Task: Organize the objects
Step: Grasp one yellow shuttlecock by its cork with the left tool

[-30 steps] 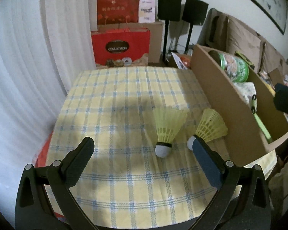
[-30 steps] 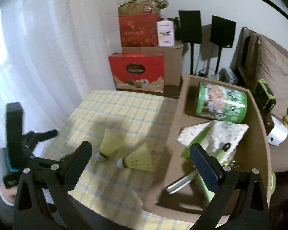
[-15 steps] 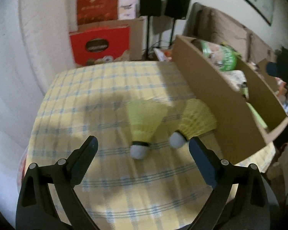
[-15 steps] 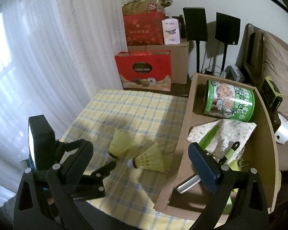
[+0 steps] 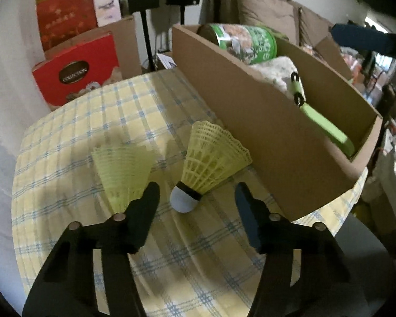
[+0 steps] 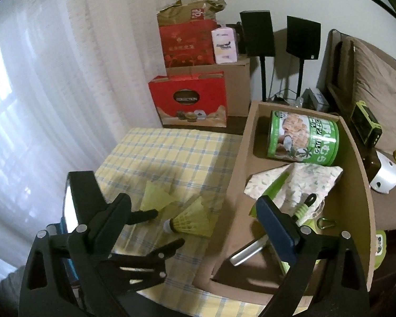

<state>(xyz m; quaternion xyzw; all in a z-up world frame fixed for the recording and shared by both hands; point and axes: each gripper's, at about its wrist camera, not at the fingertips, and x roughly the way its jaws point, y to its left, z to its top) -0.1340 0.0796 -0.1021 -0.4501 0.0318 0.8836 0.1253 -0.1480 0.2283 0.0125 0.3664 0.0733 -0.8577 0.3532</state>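
Two yellow shuttlecocks lie on the checked tablecloth [image 5: 74, 137]. My left gripper [image 5: 196, 198] is open, its jaws on either side of the white cork of the right shuttlecock [image 5: 211, 161], not touching it. The left shuttlecock [image 5: 124, 169] lies just beyond the left finger. In the right wrist view the left gripper [image 6: 169, 228] straddles the right shuttlecock [image 6: 192, 219], with the other shuttlecock [image 6: 155, 198] behind. My right gripper [image 6: 195, 216] is open and empty, held high above the table and the cardboard box [image 6: 237, 185].
The cardboard box [image 5: 264, 121] stands along the table's right side and holds a green tin [image 6: 303, 140], a patterned cloth [image 6: 298, 182], a green-handled tool [image 5: 327, 129] and a metal cylinder [image 6: 248, 251]. Red gift boxes [image 6: 190, 103] and speakers [image 6: 256, 34] stand beyond the table. A curtain hangs at left.
My left gripper has moved forward and to the right, down around the right shuttlecock's cork. My right gripper has shifted slightly and stays open.
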